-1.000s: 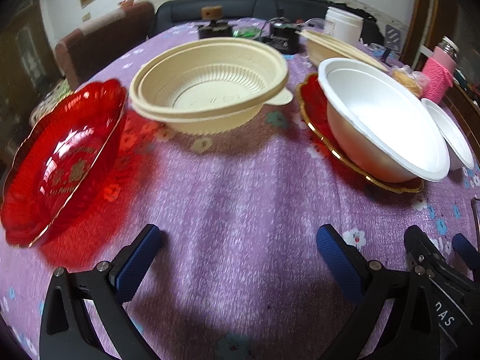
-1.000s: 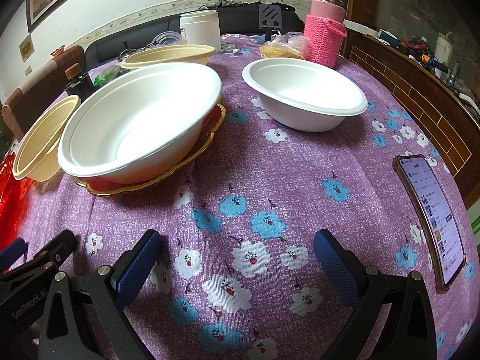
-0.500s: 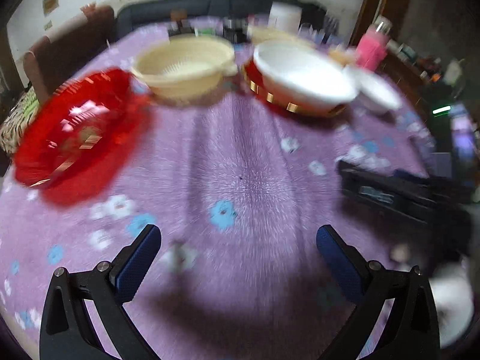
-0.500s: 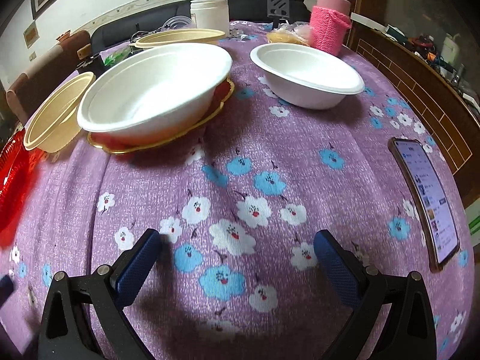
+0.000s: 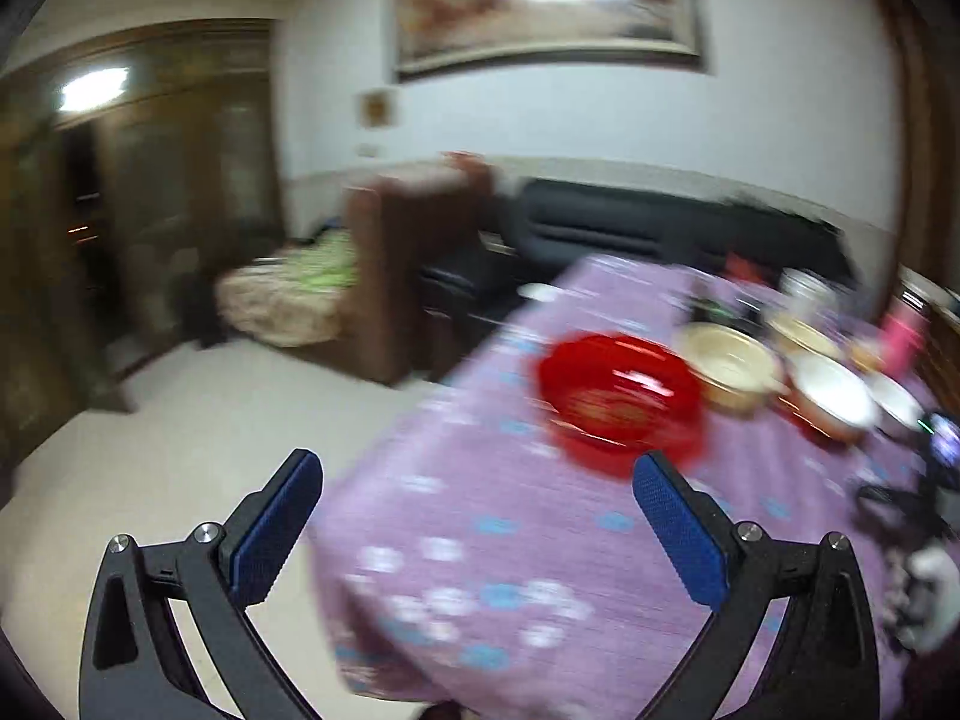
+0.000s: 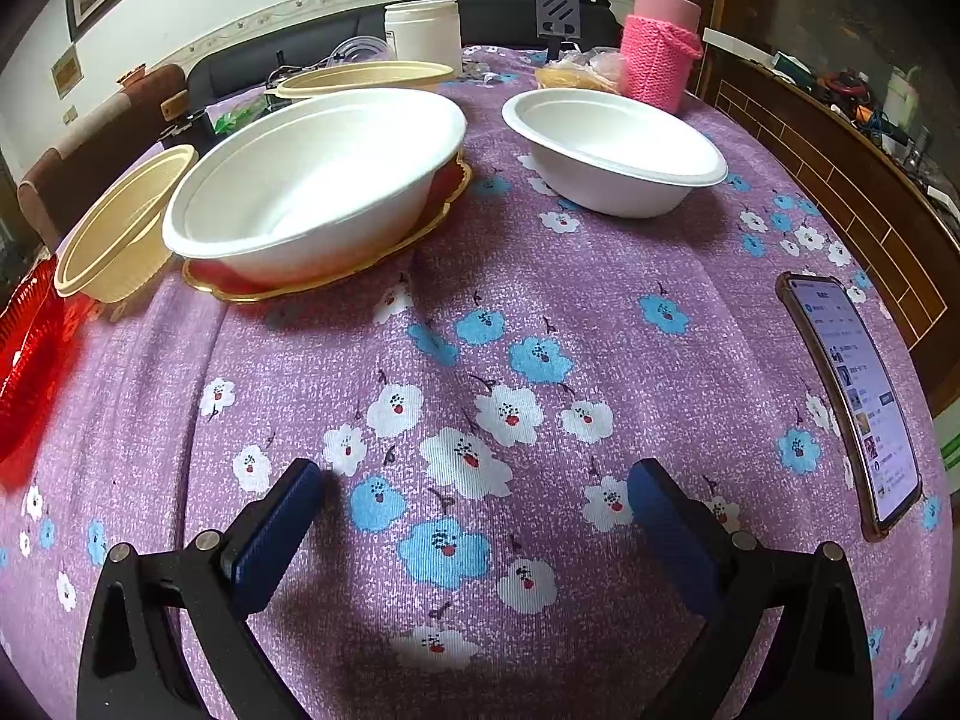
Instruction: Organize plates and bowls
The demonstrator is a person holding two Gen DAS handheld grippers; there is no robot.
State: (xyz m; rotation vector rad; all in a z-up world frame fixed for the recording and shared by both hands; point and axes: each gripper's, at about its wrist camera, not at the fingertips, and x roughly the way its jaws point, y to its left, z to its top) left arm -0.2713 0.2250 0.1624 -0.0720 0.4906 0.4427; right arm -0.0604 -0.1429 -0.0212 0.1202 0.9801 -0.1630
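Note:
In the right wrist view a large white bowl (image 6: 312, 180) sits on a gold-rimmed red plate (image 6: 336, 276). A second white bowl (image 6: 612, 150) stands to its right. A cream bowl (image 6: 120, 228) stands left, and a red scalloped plate (image 6: 30, 354) lies at the left edge. My right gripper (image 6: 474, 504) is open and empty, low over the cloth in front of them. My left gripper (image 5: 477, 492) is open and empty, held off the table's near left corner. Its blurred view shows the red plate (image 5: 618, 390), the cream bowl (image 5: 732, 366) and the white bowl (image 5: 831, 396) far ahead.
A purple floral tablecloth (image 6: 480, 360) covers the table. A phone (image 6: 852, 384) lies at the right edge. A pink-sleeved flask (image 6: 660, 54), a white jar (image 6: 423, 30) and a cream lid (image 6: 366, 75) stand at the back. A chair (image 5: 414, 264) and floor (image 5: 180, 420) lie left of the table.
My left gripper has pulled far back and swung left, off the table corner. My right gripper has backed away a little from the bowls. Nothing was picked up.

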